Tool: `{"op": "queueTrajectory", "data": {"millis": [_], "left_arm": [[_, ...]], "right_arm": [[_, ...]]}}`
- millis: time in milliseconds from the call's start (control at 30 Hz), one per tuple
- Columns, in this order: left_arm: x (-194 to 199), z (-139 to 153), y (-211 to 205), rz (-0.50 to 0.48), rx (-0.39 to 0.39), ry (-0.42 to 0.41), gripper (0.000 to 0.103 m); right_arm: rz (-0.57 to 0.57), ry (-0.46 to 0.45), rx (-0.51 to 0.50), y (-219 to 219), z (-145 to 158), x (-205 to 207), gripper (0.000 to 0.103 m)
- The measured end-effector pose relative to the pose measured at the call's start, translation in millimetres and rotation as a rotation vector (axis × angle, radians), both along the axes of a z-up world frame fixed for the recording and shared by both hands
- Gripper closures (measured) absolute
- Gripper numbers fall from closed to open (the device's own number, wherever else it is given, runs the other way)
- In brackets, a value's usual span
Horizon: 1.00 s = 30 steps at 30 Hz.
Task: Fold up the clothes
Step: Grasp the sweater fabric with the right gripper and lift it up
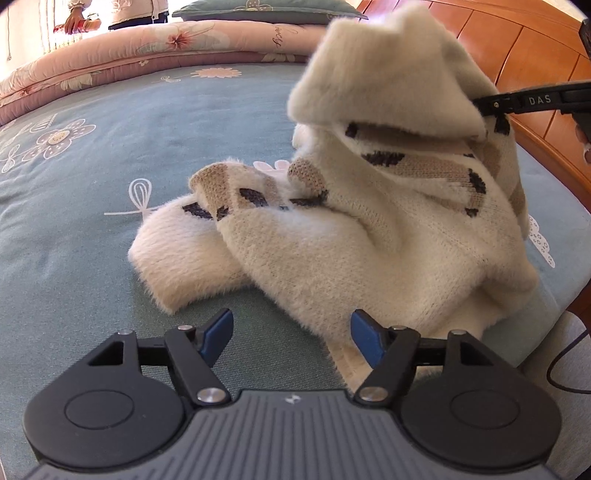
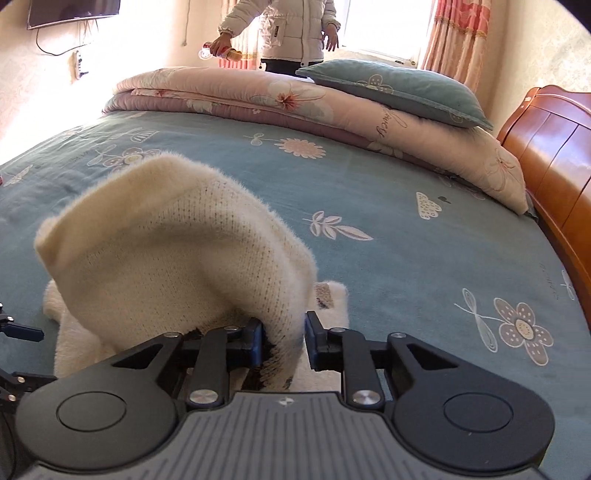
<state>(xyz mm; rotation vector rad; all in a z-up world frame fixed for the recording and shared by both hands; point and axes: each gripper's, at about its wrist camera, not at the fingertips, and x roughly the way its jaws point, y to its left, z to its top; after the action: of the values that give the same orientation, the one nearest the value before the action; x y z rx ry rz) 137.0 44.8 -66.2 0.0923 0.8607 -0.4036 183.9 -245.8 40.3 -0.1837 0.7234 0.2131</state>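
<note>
Here a cream fuzzy knit sweater (image 1: 369, 236) with tan and black bands lies bunched on the blue floral bed sheet (image 1: 92, 192), toward the side of the bed next to the wooden bed frame (image 1: 517, 48). The right gripper (image 2: 283, 332) has its jaws clamped on a fold of the knit, raising one part clear of the bed so that it hangs as a loose hood over the rest; presumably the lift frees that portion to be carried across the body of the garment. The left gripper (image 1: 291, 336) hovers low at the near hem with its jaws wide apart and nothing between them, seemingly placed to take or pin the lower edge.

The left wrist view shows what the right cannot: the whole heap, the patterned bands, a sleeve-like part (image 1: 184, 266) resting flat on the sheet, and the right tool's black finger entering the cloth from the frame side. The right wrist view alone shows the pinch itself, with knit squeezed between the blue pads (image 2: 312, 336), and the plain reverse of the lifted part. It also shows a folded pink quilt (image 2: 295, 107) with a blue pillow (image 2: 399, 88) on top along the far edge of the bed, and a person in a white jacket (image 2: 291, 26) standing beyond it. The sweater is not yet a tidy fold.
</note>
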Motion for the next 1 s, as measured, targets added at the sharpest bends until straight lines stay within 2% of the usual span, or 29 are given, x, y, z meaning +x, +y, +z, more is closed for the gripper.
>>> {"op": "queueTrajectory", "data": {"millis": [467,800,1000], "left_arm": [[-12.7,0.3,-1.5,0.002,0.037,0.001,0.032],[-20.9,5.4,-11.0,-0.026,0.073,-0.012,0.032],[-22.1,12.5,-19.5,-0.038,0.053,-0.005,0.032]], "right_arm": [[-0.354,0.041,-0.074,-85.9,-26.9,12.0,0.077],[-0.448,0.042,-0.143,-115.0,-30.3,-6.0,0.071],[-0.492,0.009,-0.051,-131.6,-22.0,-31.4,0.069]]}}
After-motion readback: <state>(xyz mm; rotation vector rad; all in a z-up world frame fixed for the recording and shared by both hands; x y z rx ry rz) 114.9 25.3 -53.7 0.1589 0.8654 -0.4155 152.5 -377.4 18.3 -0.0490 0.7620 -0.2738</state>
